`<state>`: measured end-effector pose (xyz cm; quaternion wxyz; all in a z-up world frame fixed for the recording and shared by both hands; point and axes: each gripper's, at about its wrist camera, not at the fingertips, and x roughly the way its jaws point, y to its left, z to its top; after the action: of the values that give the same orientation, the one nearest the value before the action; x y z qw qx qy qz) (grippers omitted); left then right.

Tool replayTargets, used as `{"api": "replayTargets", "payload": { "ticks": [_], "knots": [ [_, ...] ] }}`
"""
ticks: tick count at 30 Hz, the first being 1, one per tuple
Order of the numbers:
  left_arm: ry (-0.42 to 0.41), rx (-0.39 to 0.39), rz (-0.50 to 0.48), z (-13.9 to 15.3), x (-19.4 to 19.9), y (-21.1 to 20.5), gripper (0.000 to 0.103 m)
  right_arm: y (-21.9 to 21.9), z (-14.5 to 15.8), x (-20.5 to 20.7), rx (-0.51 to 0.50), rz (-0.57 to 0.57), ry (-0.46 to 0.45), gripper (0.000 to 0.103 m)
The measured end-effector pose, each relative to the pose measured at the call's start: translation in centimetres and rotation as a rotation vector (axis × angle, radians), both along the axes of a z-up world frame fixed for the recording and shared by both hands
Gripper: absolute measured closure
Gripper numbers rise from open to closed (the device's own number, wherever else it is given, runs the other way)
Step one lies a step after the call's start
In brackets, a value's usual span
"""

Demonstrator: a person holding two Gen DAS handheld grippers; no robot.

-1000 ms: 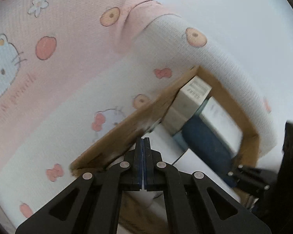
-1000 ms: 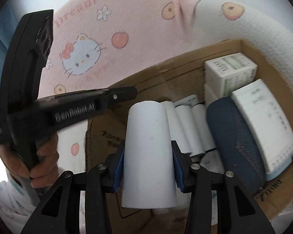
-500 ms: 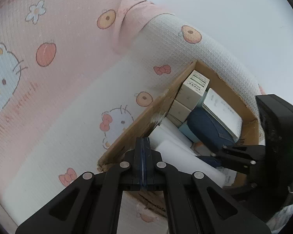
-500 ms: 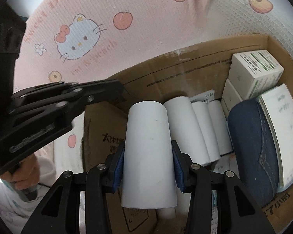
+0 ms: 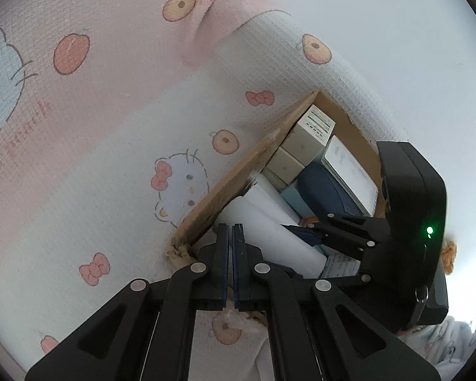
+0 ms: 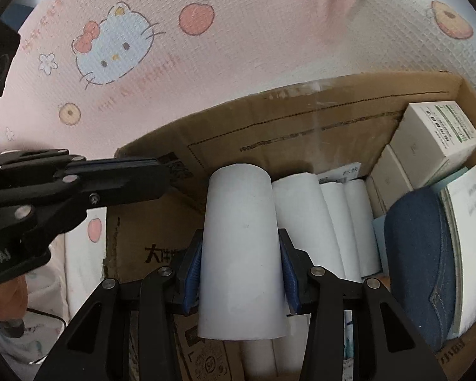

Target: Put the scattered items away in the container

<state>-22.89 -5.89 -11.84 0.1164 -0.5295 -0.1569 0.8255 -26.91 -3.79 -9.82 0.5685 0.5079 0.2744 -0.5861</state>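
Note:
My right gripper (image 6: pixel 241 270) is shut on a white paper roll (image 6: pixel 241 247) and holds it over the open cardboard box (image 6: pixel 301 127), beside several white rolls (image 6: pixel 301 216) lying inside. The box also holds white cartons (image 6: pixel 434 136), a folded blue denim item (image 6: pixel 419 254) and a white pad (image 6: pixel 469 254). My left gripper (image 5: pixel 231 238) is shut and empty, just outside the box's near corner (image 5: pixel 181 247); it shows at the left of the right wrist view (image 6: pixel 136 174). The right gripper (image 5: pixel 304 231) with its roll (image 5: pixel 269 238) shows in the left wrist view.
The box sits on a pink and white Hello Kitty blanket (image 6: pixel 206 63) that covers a bed or sofa (image 5: pixel 111 127). A white wall (image 5: pixel 396 31) is behind. A box flap (image 6: pixel 136 254) hangs open on the near left.
The left gripper has pulled back from the box edge towards the left. The right gripper has moved the roll lower and further into the box.

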Motion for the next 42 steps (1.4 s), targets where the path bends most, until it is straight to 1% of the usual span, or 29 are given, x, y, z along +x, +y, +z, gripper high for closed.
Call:
{"api": "replayTargets", "payload": {
  "ticks": [3,5,11,15,19,23,25,26,29,30,31,33,35,37,39,40,42],
  "knots": [
    [-0.013,0.012,0.0,-0.2,0.0,-0.2,0.103,-0.4,-0.5,-0.4,0.018,-0.01,-0.037,0.062],
    [-0.019,0.013,-0.001,-0.4,0.0,-0.3,0.103,-0.5,-0.6,-0.4,0.023,-0.013,-0.042,0.062],
    [-0.023,0.003,-0.017,-0.5,-0.1,0.0,0.102,0.0,0.3,0.0,-0.007,-0.023,-0.011,0.062],
    [-0.034,0.005,-0.022,-0.5,-0.2,0.2,0.094,0.6,1.4,-0.1,-0.042,-0.018,-0.035,0.062],
    [-0.022,-0.022,-0.004,-0.1,-0.4,0.7,0.094,2.0,2.0,-0.8,-0.059,-0.038,-0.023,0.062],
    [-0.023,-0.041,-0.036,0.4,-0.5,1.9,0.094,3.3,2.0,-2.1,-0.053,-0.079,-0.029,0.062],
    [-0.036,-0.048,-0.06,0.5,-0.7,2.7,0.094,3.9,1.9,-2.5,-0.045,-0.103,-0.03,0.062],
    [-0.045,-0.046,-0.076,0.4,-0.9,3.2,0.093,4.2,1.7,-2.8,-0.037,-0.115,-0.031,0.062],
    [-0.078,-0.058,-0.117,-0.1,-1.5,4.6,0.082,5.3,1.3,-3.4,-0.012,-0.128,-0.035,0.061],
    [-0.091,-0.07,-0.131,-0.3,-1.8,5.1,0.075,5.6,1.2,-3.6,-0.008,-0.13,-0.035,0.061],
    [-0.102,-0.081,-0.141,-0.5,-2.1,5.6,0.072,5.9,1.1,-3.7,-0.001,-0.13,-0.033,0.061],
    [-0.132,-0.089,-0.15,-1.0,-2.7,6.2,0.071,6.2,0.8,-3.6,0.007,-0.125,-0.032,0.061],
    [-0.18,-0.072,-0.142,-1.6,-3.3,6.4,0.071,6.7,0.5,-3.8,0.02,-0.11,-0.029,0.061],
    [-0.234,-0.009,-0.112,-2.2,-3.9,6.0,0.071,7.2,0.1,-4.1,0.037,-0.1,-0.037,0.061],
    [-0.288,0.044,-0.072,-2.7,-4.4,5.6,0.071,7.3,-0.3,-4.3,0.047,-0.108,-0.054,0.057],
    [-0.303,0.042,-0.057,-2.9,-4.5,5.5,0.071,7.3,-0.4,-4.4,0.048,-0.113,-0.056,0.057],
    [-0.313,0.001,-0.041,-3.1,-4.6,5.6,0.071,7.3,-0.5,-4.6,0.04,-0.123,-0.053,0.056]
  ]
}}
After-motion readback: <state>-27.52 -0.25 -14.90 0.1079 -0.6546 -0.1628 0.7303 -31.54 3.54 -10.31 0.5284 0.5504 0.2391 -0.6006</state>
